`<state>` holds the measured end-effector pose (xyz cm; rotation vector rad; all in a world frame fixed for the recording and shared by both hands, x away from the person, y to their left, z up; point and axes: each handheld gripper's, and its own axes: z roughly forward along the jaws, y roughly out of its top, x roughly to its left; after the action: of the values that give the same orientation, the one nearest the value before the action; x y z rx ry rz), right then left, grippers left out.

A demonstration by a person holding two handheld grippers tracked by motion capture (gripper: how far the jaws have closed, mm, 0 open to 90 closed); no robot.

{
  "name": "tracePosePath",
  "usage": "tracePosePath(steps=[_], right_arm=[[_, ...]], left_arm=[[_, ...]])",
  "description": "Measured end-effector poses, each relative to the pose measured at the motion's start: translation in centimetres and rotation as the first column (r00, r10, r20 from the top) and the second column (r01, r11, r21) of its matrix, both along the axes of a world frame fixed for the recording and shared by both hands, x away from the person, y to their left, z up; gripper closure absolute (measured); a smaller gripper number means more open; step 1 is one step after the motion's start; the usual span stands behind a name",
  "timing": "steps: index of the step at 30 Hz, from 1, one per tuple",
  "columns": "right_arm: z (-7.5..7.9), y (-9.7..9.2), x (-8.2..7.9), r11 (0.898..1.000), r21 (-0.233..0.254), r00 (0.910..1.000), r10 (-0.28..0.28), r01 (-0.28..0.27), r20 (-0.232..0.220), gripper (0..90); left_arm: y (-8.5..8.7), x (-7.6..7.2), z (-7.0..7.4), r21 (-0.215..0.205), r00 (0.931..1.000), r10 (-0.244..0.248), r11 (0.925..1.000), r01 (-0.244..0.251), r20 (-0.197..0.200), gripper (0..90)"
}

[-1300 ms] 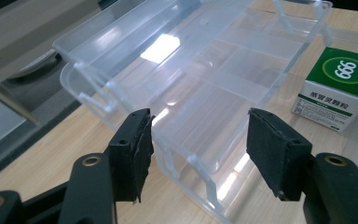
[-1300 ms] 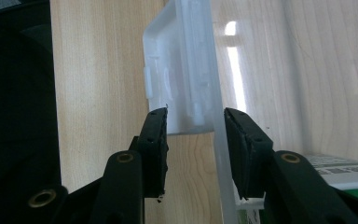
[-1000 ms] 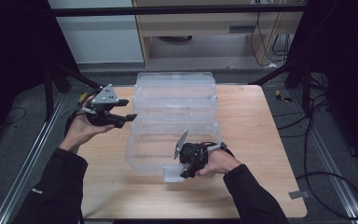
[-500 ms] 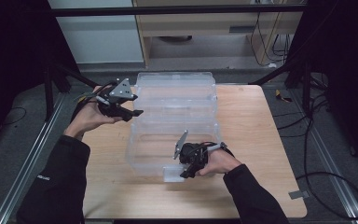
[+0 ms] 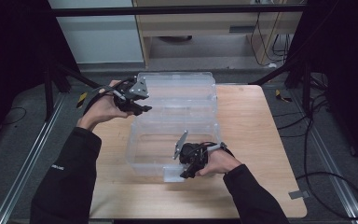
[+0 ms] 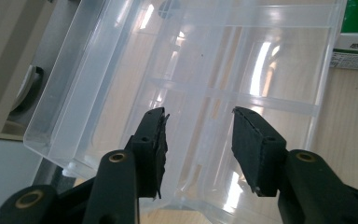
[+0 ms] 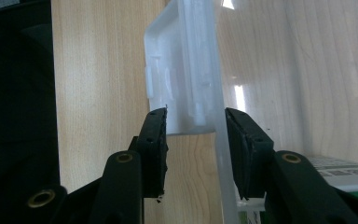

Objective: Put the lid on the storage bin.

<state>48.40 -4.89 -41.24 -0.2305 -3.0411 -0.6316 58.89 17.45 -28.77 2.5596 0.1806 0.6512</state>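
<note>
Box (image 5: 177, 121), clear plastic, open on the table (image 5: 261, 140): light, stiff, slippery; hold by rims or latch. Right gripper (image 5: 186, 173) pinches the front latch (image 7: 182, 70); left gripper (image 5: 142, 109), jaws just closing, straddles the lid (image 6: 205, 70) untouched.

Clear plastic box (image 5: 177, 100), light wood table (image 5: 256, 126), black fingers (image 6: 249, 144)

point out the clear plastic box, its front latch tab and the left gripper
clear plastic box (image 5: 177, 100): high view, on the raised lid's ribbed panel.
front latch tab (image 7: 179, 70): right gripper view, on the white flap standing between the fingers.
left gripper (image 5: 142, 109): high view, midway between its fingertips at the lid's left edge.
</note>
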Motion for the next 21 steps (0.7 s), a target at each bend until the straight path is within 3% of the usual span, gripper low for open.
tracePosePath(steps=[6, 10, 15, 21], right_arm=[[0.0, 0.0, 0.0, 1.000, -0.005, 1.0000, -0.006, 0.006, 0.001, 60.7], [0.0, 0.0, 0.0, 1.000, -0.004, 1.0000, -0.004, 0.005, 0.003, 60.7], [0.0, 0.1, -0.1, 1.000, -0.007, 0.9999, -0.012, 0.012, 0.002, 60.7], [0.0, 0.1, -0.1, 1.000, -0.005, 0.9999, -0.017, 0.017, 0.004, 60.6]], left_arm=[[-1.0, 0.8, -0.5, 0.014, 0.9999, -0.011, 0.9998, 0.011, 0.008, 57.5], [-1.6, 1.2, -0.8, 0.055, 0.9998, -0.018, 0.9983, 0.018, -0.001, 60.4], [-2.3, 1.5, -1.2, 0.058, 0.9994, -0.033, 0.9978, 0.033, -0.015, 65.7], [-2.8, 1.8, -1.4, 0.094, 0.9990, -0.041, 0.9947, 0.043, -0.017, 69.7]])
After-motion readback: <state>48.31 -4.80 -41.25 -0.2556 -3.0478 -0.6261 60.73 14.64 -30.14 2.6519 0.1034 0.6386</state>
